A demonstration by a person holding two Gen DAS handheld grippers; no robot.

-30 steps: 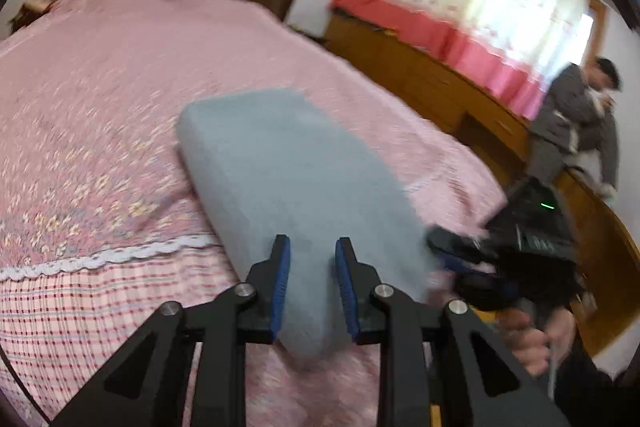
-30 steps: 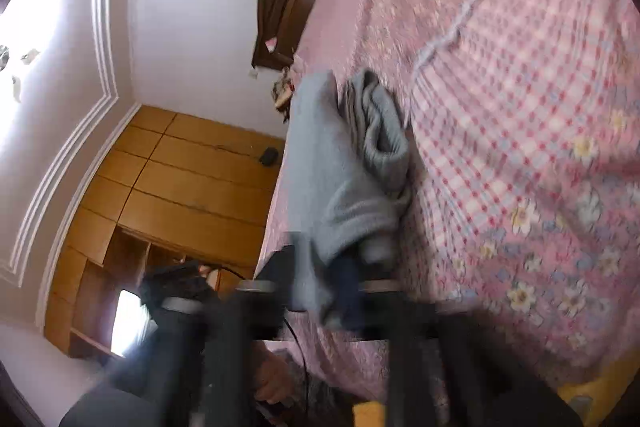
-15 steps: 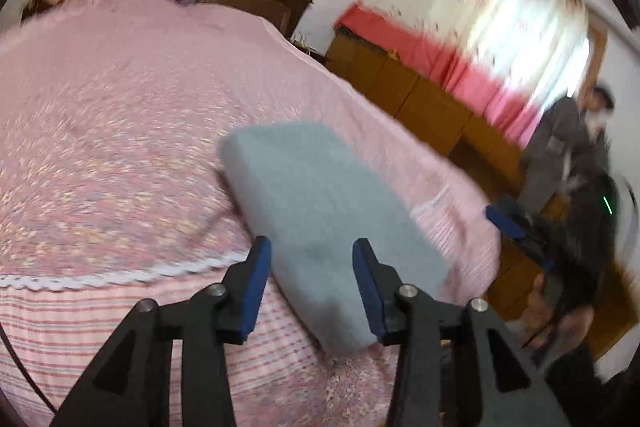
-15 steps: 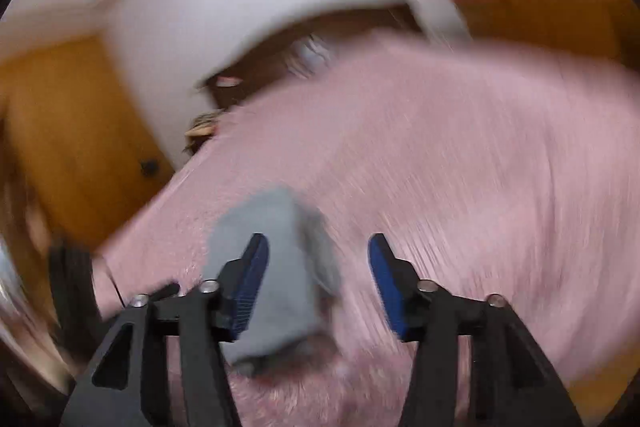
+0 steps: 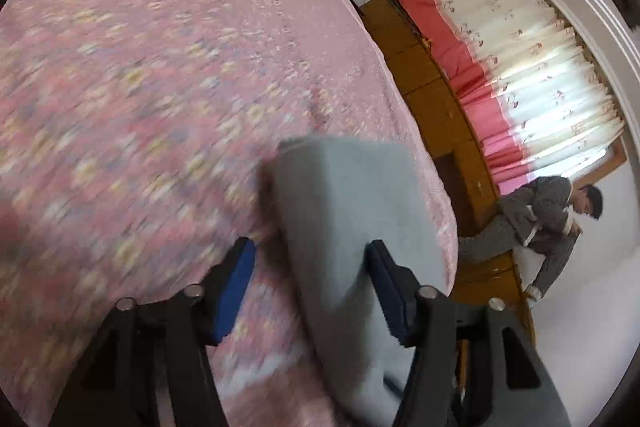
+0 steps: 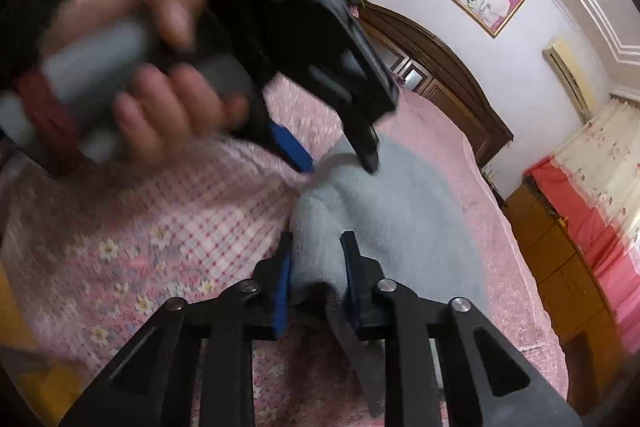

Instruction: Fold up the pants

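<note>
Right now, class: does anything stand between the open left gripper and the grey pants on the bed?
Nothing visible does. The left gripper has its jaws apart at the near edge of the folded pants, with only the pink bedspread beneath.

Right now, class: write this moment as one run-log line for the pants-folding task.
left gripper: open, straddling edge of grey pants | right gripper: shut on grey pants | pants: folded bundle on pink bedspread

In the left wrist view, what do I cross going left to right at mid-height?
Pink bedspread → folded grey pants → wooden cabinets → person in grey by the curtain.
</note>
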